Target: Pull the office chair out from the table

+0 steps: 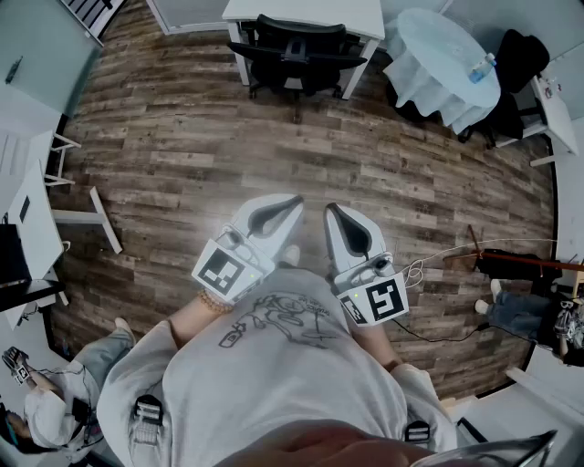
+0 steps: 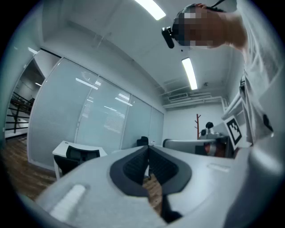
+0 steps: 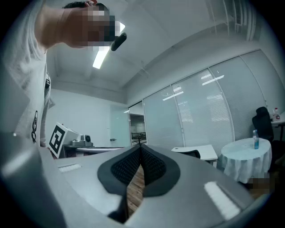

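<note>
Ahead, the office chair [image 1: 297,50] faces the table [image 1: 361,11], backrest toward the room.

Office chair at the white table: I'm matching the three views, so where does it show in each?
Head view: the office chair is at top centre, tucked against the white table.
Left gripper view: it is at lower left, a dark backrest at the table.
Right gripper view: it is small, right of centre, under the tabletop.
Shared landmark: the white table, which shows in all three.

Grey printed shirt [image 1: 274,365], white black-padded left tongs [image 1: 294,202] and right tongs [image 1: 331,210]
</note>
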`<action>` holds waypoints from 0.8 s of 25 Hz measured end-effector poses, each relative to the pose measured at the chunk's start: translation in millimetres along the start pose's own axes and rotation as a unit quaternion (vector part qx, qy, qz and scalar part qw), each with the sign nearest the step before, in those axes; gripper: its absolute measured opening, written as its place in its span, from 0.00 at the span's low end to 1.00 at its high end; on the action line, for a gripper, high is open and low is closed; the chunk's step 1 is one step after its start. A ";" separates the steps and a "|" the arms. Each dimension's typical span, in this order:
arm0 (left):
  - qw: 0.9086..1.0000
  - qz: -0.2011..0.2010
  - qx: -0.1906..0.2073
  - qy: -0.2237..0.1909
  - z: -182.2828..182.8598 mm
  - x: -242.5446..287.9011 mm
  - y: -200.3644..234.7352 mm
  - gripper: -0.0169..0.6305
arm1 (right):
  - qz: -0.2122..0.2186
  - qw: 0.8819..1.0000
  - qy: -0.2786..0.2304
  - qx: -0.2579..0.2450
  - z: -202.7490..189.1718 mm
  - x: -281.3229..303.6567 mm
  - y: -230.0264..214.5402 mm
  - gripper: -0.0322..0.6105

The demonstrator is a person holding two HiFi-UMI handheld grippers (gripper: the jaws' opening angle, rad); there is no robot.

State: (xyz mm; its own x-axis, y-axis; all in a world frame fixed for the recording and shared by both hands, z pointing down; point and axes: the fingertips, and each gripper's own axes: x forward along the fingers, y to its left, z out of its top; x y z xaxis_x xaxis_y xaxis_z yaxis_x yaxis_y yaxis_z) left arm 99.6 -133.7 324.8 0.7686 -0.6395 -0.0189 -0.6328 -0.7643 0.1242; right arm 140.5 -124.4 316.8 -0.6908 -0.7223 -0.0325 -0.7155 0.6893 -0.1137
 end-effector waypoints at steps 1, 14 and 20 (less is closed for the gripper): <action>1.000 0.002 -0.002 0.001 -2.4 1.8 1.4 0.03 | 0.003 1.000 0.001 0.001 -1.7 1.3 -1.7 0.06; 1.000 0.022 0.000 0.005 -10.7 28.7 30.9 0.03 | 0.021 1.000 0.005 0.007 -8.5 28.4 -30.5 0.06; 1.000 0.022 -0.002 0.001 -15.4 52.0 65.4 0.03 | 0.015 1.000 0.007 0.000 -12.1 56.3 -58.7 0.06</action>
State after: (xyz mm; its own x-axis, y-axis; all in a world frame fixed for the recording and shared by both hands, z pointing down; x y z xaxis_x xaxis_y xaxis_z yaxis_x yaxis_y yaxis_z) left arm 99.7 -215.6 347.2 0.7398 -0.6727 -0.0108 -0.6660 -0.7345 0.1298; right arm 142.3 -204.9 333.7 -0.7131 -0.7007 -0.0213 -0.6948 0.7105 -0.1119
